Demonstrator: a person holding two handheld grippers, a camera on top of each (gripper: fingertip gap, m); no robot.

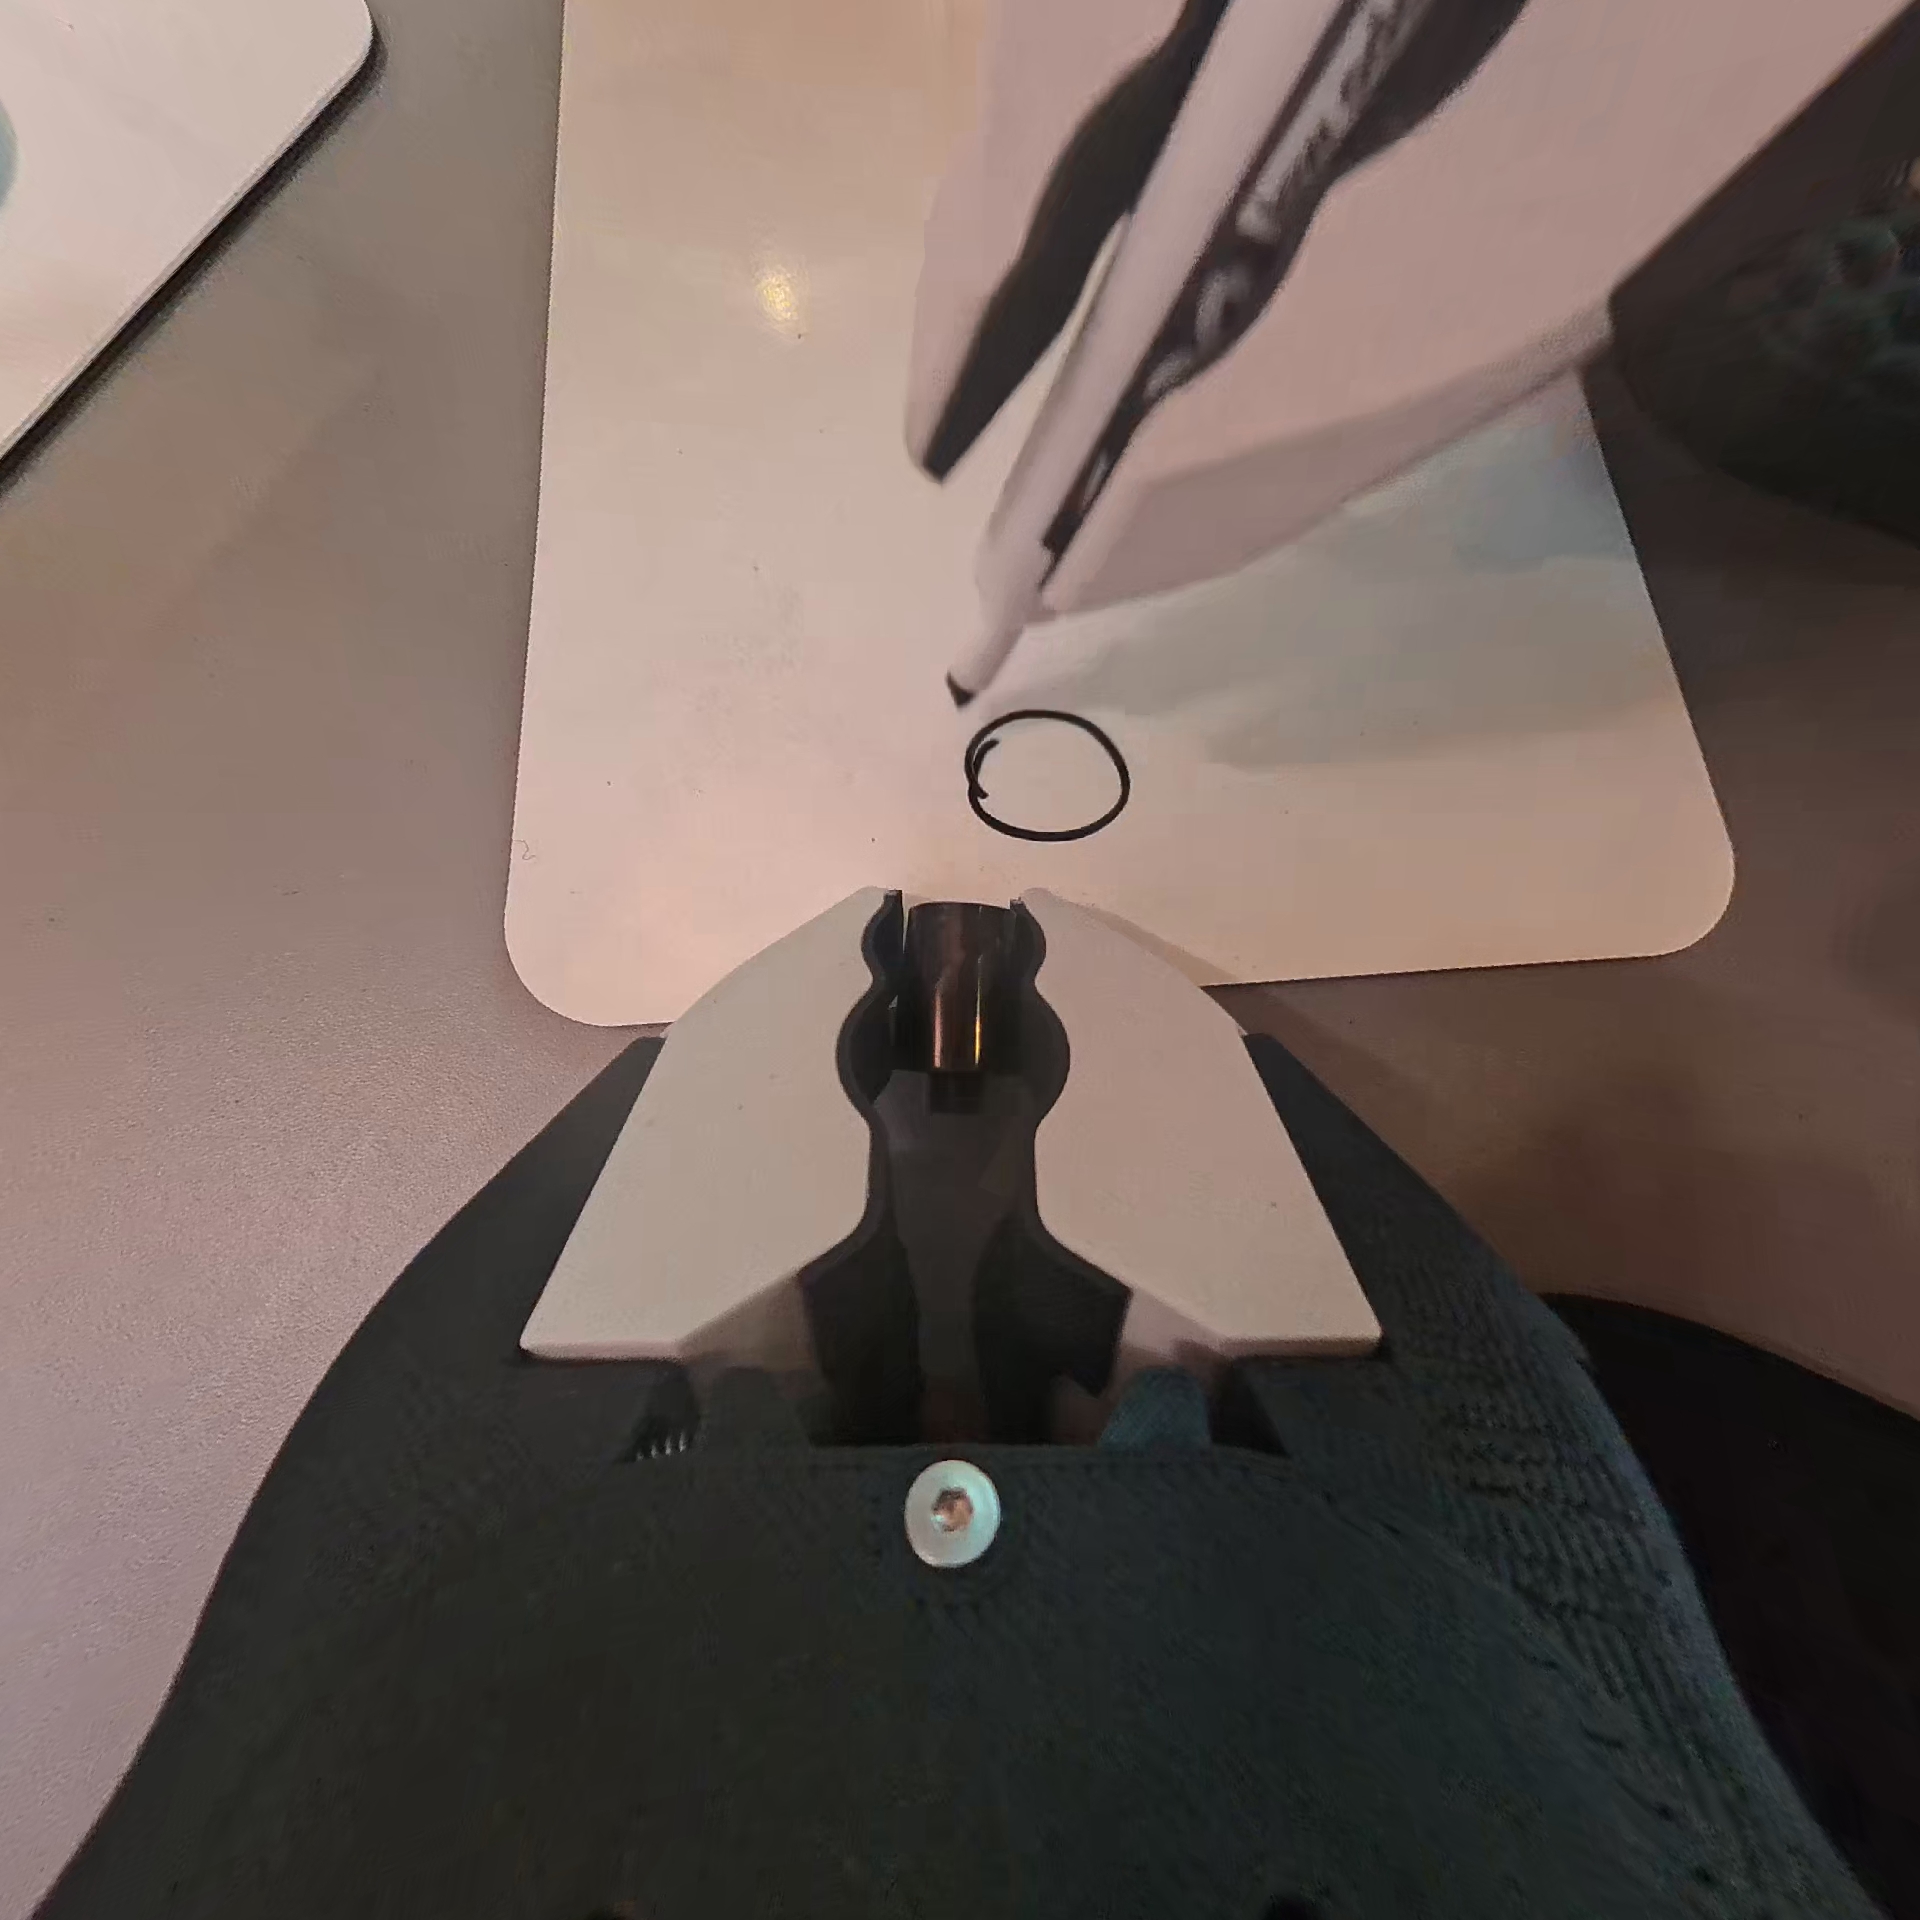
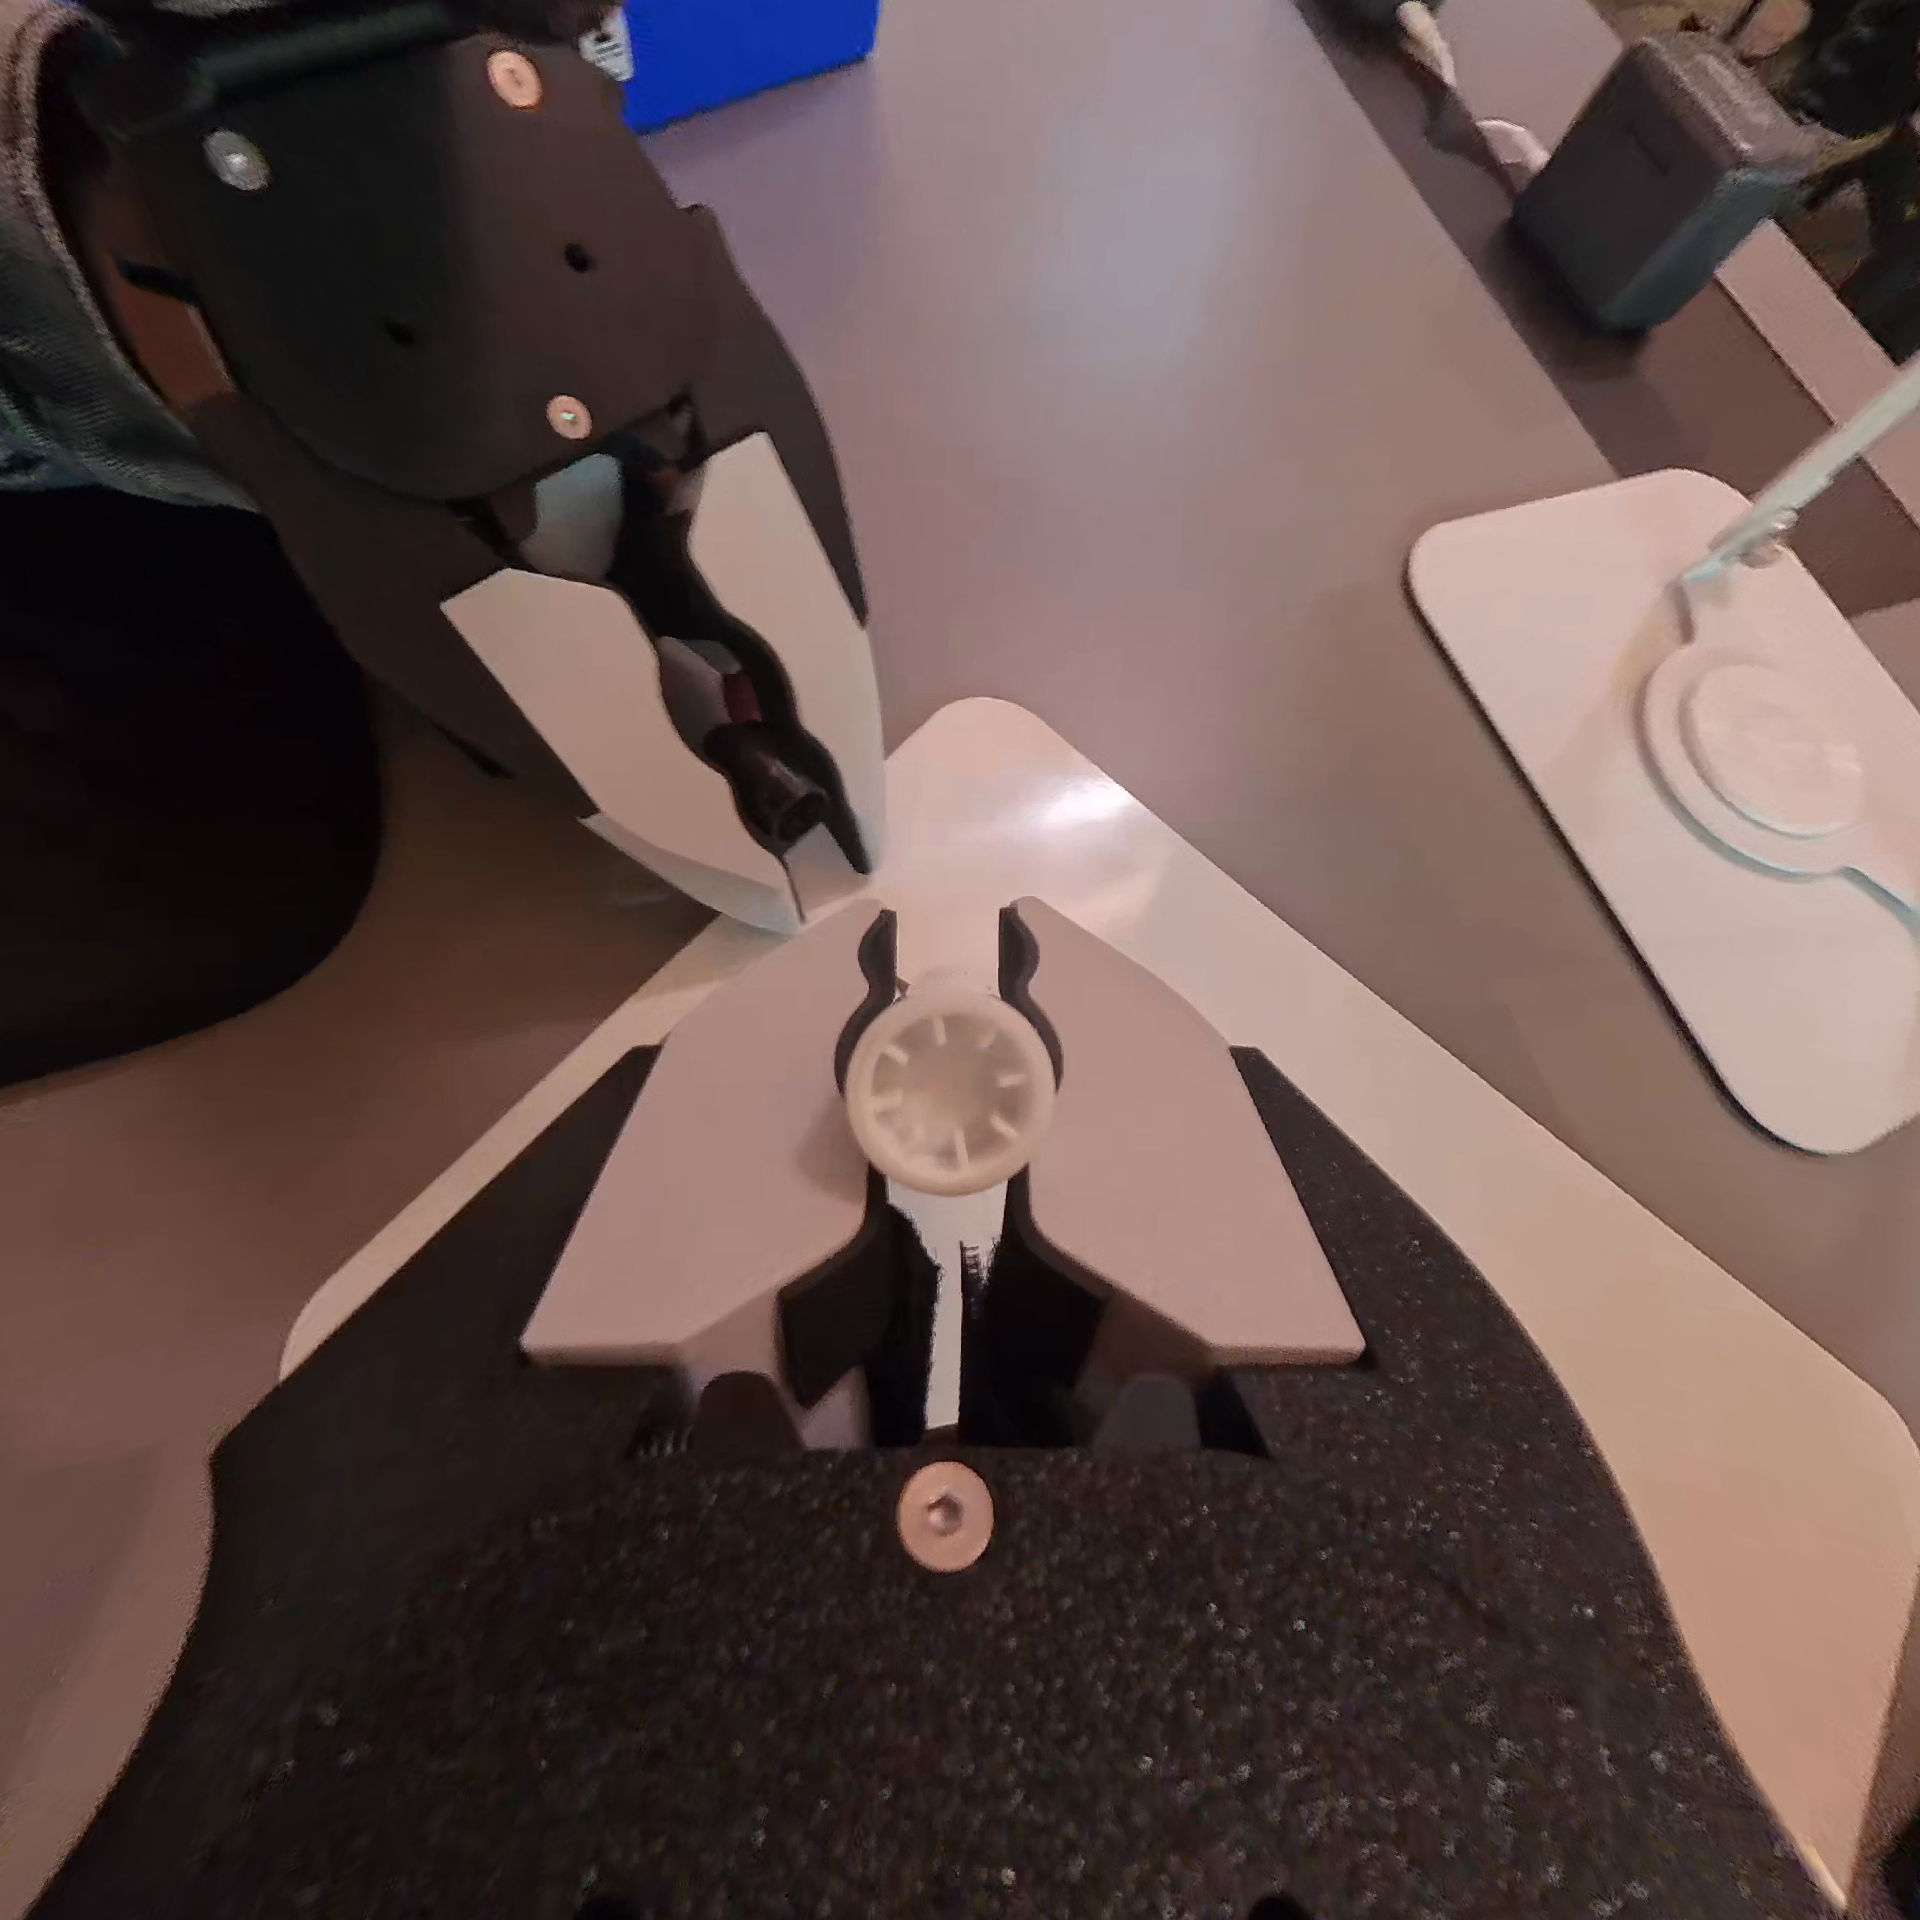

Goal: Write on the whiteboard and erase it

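A white whiteboard [image 1: 727, 520] lies flat on the brown table, and it also shows in the right wrist view [image 2: 1039, 810]. A black drawn circle [image 1: 1046, 774] sits near its front edge. My right gripper [image 2: 948, 920] is shut on a white marker [image 2: 951, 1101], seen end-on. In the left wrist view the right gripper [image 1: 997, 530] comes down from the upper right, and the marker's tip [image 1: 961, 691] is at the board just behind the circle. My left gripper [image 1: 956, 904] is shut on the black marker cap [image 1: 951, 987] at the board's front edge. The left gripper [image 2: 826, 883] also shows in the right wrist view.
A second white plate [image 2: 1558, 831] with a round fitting and a thin metal arm lies to the right; its corner also shows in the left wrist view [image 1: 156, 156]. A dark box [image 2: 1652, 187] stands behind it. A blue object [image 2: 748, 52] is at the far edge. My right fingertips sit around 6 cm from my left ones.
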